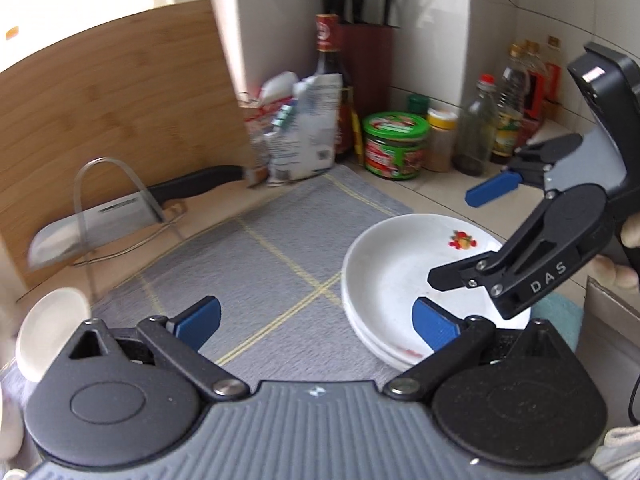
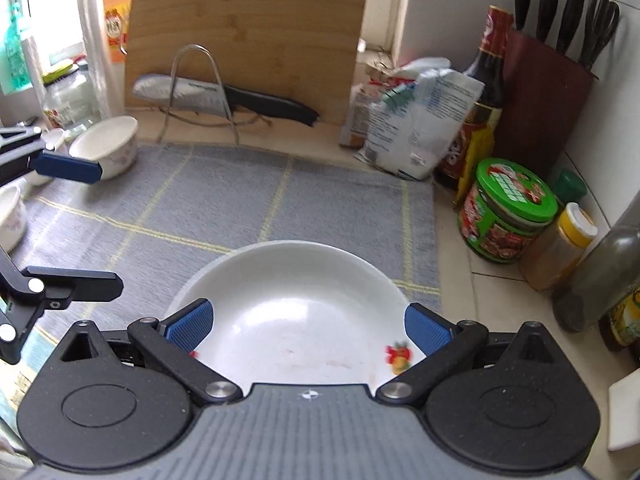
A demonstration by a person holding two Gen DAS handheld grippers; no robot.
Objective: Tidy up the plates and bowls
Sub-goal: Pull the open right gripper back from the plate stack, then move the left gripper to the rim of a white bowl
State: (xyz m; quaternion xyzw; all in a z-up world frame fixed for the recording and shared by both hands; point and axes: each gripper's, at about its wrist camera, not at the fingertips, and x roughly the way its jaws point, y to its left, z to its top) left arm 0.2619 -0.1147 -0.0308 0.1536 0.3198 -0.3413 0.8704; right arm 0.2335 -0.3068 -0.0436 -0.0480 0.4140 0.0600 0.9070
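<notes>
A stack of shallow white plates (image 1: 392,280) with a small fruit print lies on the right part of the grey checked mat (image 1: 256,264). In the right wrist view the top plate (image 2: 296,300) fills the space under my right gripper (image 2: 308,328), which is open and holds nothing. From the left wrist view, the right gripper (image 1: 468,236) hovers over the stack's right side. My left gripper (image 1: 316,324) is open and empty above the mat, its right pad near the stack's front-left rim. White bowls (image 2: 106,146) (image 2: 12,216) stand at the mat's left edge, behind the left gripper (image 2: 88,224).
A bamboo cutting board (image 1: 120,112) leans on the wall behind a cleaver (image 1: 100,224) in a wire rack. Paper bags (image 1: 304,136), a sauce bottle (image 1: 330,80), a knife block (image 2: 548,96), a green jar (image 1: 394,146) and oil bottles (image 1: 516,100) crowd the back right corner.
</notes>
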